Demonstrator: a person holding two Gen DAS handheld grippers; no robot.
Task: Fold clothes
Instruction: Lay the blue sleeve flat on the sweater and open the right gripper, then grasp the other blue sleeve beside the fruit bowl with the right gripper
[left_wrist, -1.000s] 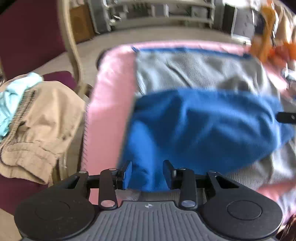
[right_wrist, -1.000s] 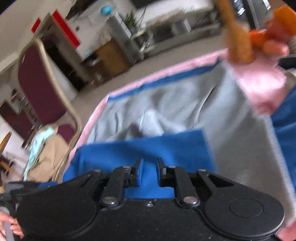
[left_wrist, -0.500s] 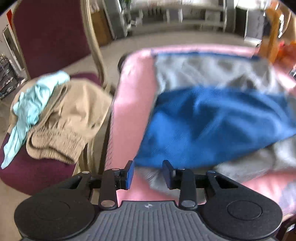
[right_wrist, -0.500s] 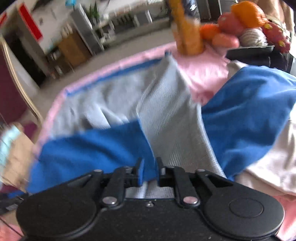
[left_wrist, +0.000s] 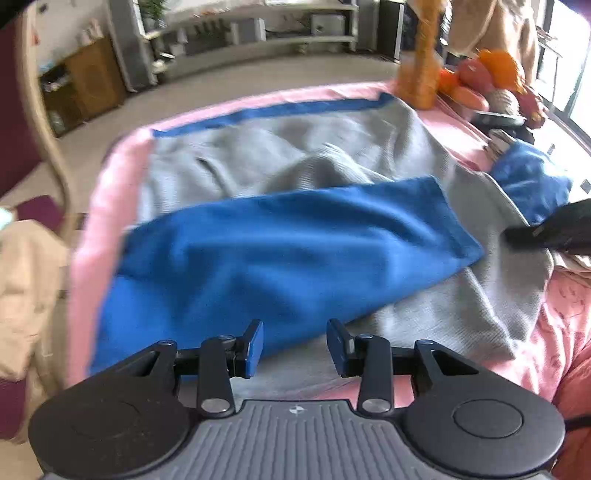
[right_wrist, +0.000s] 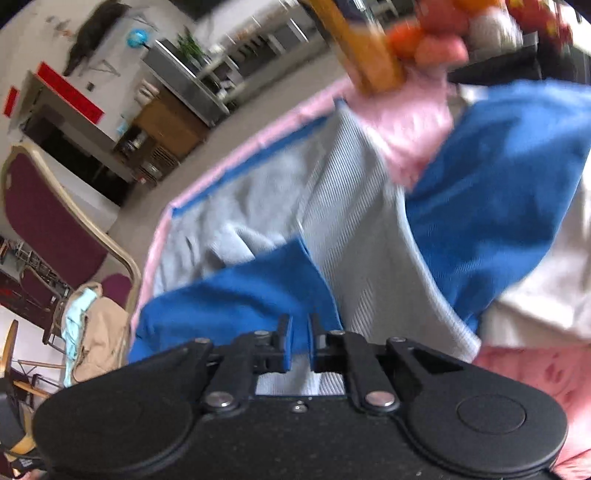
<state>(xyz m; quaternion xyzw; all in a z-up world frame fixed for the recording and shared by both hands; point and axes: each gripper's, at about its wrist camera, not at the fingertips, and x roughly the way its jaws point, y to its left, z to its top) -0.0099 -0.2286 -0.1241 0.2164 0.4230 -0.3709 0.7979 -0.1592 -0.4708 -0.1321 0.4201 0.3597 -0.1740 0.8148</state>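
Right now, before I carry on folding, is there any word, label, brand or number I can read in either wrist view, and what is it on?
No text can be read in either view.
Red signs on the far wall: any lettering is too small and blurred.
Small round mark on the left gripper's grey body: a symbol, no letters.
Grey and blue garment: no label or print showing.

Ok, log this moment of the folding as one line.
left gripper: open, over blue sleeve | right gripper: jaws just closing, blue sleeve cuff between them | grey garment: spread on pink tablecloth
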